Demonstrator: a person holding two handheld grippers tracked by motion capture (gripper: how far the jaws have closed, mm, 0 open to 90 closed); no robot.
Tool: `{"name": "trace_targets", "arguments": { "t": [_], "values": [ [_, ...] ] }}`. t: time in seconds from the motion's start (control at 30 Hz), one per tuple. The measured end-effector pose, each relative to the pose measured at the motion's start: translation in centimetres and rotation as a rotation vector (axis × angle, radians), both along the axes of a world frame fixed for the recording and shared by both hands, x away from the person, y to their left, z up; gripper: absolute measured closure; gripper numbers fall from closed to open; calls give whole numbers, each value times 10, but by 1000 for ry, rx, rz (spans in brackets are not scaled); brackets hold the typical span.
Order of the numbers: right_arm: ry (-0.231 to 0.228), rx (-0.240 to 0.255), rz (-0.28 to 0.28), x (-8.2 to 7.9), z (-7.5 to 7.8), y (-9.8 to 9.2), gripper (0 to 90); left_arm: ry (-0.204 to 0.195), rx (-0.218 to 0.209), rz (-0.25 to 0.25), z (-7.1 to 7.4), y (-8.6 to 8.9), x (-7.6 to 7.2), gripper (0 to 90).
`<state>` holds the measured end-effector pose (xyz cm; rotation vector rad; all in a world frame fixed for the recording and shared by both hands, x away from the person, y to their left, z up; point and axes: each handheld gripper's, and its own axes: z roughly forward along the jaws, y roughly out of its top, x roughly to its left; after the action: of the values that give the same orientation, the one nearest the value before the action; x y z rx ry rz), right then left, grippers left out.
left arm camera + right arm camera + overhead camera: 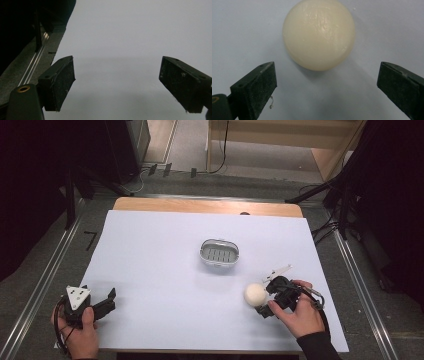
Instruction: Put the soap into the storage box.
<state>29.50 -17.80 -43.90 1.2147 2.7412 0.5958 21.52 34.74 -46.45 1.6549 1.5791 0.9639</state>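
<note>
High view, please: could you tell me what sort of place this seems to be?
Probably a lab recording station: a white-topped table ringed by black curtains, with metal floor rails and cables behind.

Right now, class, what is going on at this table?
A person works with tongs in each hand. The right tongs stand open, aimed at a round cream soap lying just ahead of the pads, untouched. A grey soap dish sits empty mid-table. The left tongs rest open near the white table's left corner, holding nothing.
</note>
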Motion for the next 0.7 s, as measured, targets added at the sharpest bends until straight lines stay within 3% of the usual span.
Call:
{"name": "trace_targets", "arguments": {
  "t": [0.2,0.37,0.7],
  "values": [
    [3,6,3,3,-1,10,55,1,-2,0,0,0,0,142],
    [-1,2,2,5,-2,14,132,3,-2,-1,0,0,0,141],
    [-6,-14,2,9,-1,26,137,3,-3,-1,0,0,0,142]
  ]
}}
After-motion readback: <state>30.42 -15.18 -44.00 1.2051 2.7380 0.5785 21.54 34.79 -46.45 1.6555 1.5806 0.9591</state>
